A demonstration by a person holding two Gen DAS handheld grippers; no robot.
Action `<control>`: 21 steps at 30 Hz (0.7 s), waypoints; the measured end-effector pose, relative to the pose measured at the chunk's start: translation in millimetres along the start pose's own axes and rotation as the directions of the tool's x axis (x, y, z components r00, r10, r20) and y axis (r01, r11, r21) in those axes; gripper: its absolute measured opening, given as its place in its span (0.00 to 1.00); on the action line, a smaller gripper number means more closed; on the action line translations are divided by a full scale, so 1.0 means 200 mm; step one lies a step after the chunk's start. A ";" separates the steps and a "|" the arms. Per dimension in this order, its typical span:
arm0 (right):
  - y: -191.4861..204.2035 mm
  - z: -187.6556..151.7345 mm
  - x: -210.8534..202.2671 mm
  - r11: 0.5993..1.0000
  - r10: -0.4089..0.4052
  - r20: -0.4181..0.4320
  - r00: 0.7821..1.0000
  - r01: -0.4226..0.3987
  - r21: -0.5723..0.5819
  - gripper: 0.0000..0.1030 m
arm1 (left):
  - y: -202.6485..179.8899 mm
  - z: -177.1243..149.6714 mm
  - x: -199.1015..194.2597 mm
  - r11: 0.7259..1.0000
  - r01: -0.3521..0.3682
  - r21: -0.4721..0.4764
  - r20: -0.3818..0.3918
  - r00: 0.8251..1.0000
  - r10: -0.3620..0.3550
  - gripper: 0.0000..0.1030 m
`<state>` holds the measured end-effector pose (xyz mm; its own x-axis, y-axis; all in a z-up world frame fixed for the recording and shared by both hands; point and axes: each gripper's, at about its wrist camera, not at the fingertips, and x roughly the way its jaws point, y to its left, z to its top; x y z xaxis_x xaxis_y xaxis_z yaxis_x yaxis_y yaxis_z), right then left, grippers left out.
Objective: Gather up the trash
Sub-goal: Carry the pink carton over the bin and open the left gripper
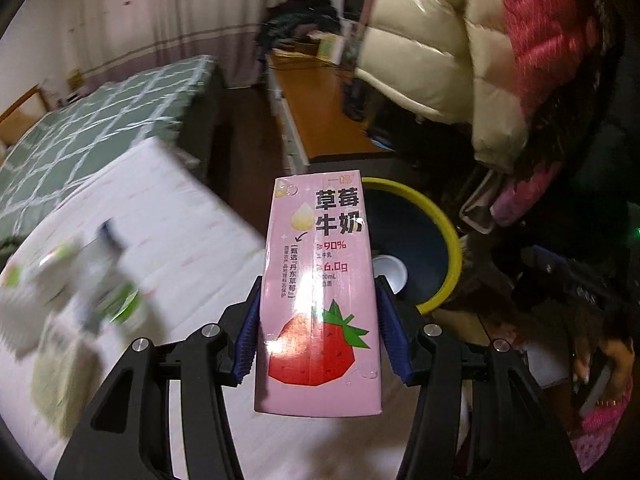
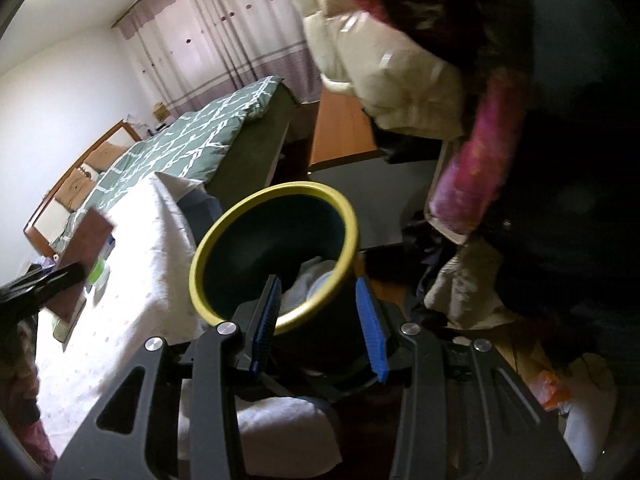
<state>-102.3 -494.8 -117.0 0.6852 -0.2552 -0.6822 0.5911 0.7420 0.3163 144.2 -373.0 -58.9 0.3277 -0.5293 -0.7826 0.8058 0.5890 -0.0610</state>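
Observation:
A pink strawberry milk carton [image 1: 320, 280] stands upright between the blue pads of my left gripper [image 1: 319, 284], which is shut on it near its lower half. Just behind the carton is a dark bin with a yellow rim [image 1: 440, 216], with a white cup [image 1: 388, 276] inside. In the right wrist view the same bin [image 2: 280, 190] lies just beyond my right gripper [image 2: 318, 282], which is open with nothing pressed between its pads. Crumpled white trash [image 2: 306, 268] shows inside. The carton [image 2: 86, 248] appears dark at the left edge.
A table with a white cloth [image 1: 160, 220] holds blurred green and white packages [image 1: 80, 292]. Behind are a green checked bed [image 1: 100, 120] and a wooden desk [image 1: 320, 112]. A person in a cream and pink puffy jacket [image 1: 440, 40] stands at right; clutter [image 2: 560, 384] covers the floor.

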 end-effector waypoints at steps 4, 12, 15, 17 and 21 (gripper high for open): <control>-0.08 0.00 -0.03 1.000 -0.010 0.006 1.000 0.010 0.022 0.36 | -0.14 0.12 0.21 0.999 0.033 0.026 -0.036 0.999 -0.032 0.51; -0.12 -0.01 -0.01 0.999 -0.022 -0.003 1.000 0.022 0.039 0.37 | -0.23 0.25 0.49 1.000 -0.003 0.029 -0.042 0.999 0.004 0.70; -0.11 -0.02 0.02 0.999 -0.017 -0.014 1.000 0.017 0.036 0.38 | -0.21 0.27 0.49 1.000 -0.024 -0.001 -0.013 1.000 0.024 0.75; -0.09 -0.02 0.04 1.000 -0.007 -0.021 1.000 0.007 0.028 0.38 | -0.17 0.26 0.43 1.000 -0.008 -0.030 0.000 1.000 0.008 0.75; -0.02 -0.03 0.08 1.000 0.019 -0.036 0.999 -0.019 0.006 0.39 | -0.05 0.17 0.16 0.997 -0.034 -0.072 0.069 0.997 0.039 0.79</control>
<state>-96.1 -498.5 -132.5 0.6803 -0.2185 -0.6996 0.5807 0.7430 0.3327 163.2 -417.6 -61.9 0.3921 -0.5472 -0.7394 0.7566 0.6491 -0.0791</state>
